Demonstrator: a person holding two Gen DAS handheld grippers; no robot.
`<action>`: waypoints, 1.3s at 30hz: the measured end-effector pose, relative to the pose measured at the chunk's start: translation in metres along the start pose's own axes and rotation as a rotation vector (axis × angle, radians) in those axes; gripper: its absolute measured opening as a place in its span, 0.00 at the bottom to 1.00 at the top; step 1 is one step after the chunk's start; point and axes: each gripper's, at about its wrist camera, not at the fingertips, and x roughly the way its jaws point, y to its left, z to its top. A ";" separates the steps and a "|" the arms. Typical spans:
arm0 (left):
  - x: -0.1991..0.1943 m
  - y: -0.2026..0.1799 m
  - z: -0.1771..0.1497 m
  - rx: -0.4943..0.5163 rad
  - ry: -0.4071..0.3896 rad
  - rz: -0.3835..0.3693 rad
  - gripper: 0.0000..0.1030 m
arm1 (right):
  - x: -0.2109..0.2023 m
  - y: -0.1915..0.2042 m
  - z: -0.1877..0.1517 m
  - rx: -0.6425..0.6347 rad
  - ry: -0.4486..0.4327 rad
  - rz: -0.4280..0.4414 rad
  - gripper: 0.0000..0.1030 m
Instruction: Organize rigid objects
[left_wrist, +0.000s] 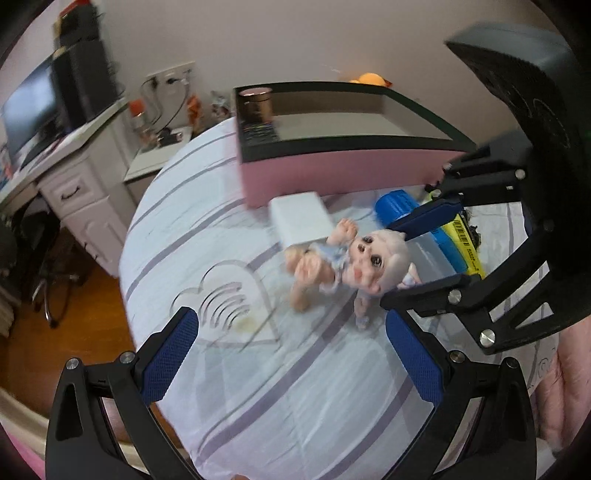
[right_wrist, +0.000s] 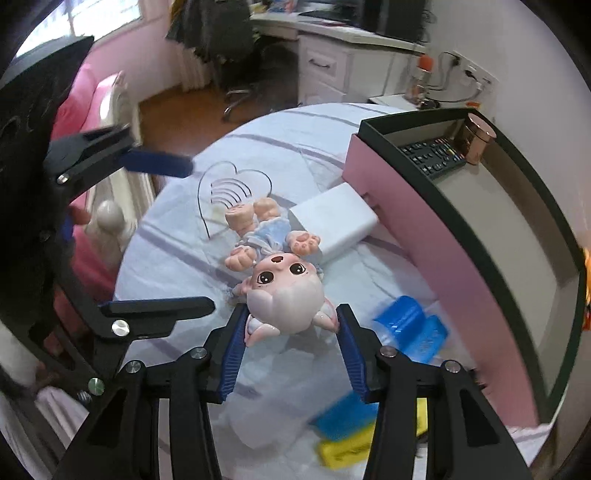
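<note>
Black gripper (left_wrist: 291, 354) frame, blue textured pads (left_wrist: 170, 362), silver screws (left_wrist: 126, 357)

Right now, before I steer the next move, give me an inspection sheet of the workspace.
Surface: bed sheet, pale with grey stripes and a heart print.
Job's things: doll lying on the sheet beside the white box; pink bin holds a remote and a copper tin.
Clutter: blue and yellow packs on the sheet near the bin.
Grippers: right gripper has its pads around the doll's head, seemingly at its ears; firm grip unclear. Left gripper open, empty, above the sheet.
Cables: leads plugged into the wall socket.
Surroundings: white desk, office chair, wood floor.
</note>
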 end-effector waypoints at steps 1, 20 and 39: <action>0.003 -0.003 0.004 0.018 -0.004 -0.019 1.00 | 0.000 -0.002 -0.001 -0.019 0.011 0.004 0.47; 0.029 -0.026 0.029 0.072 0.018 -0.152 0.86 | -0.073 -0.073 -0.090 0.361 -0.213 -0.115 0.76; 0.023 -0.024 0.018 -0.020 0.048 -0.111 0.81 | -0.071 -0.071 -0.139 0.466 -0.233 -0.036 0.76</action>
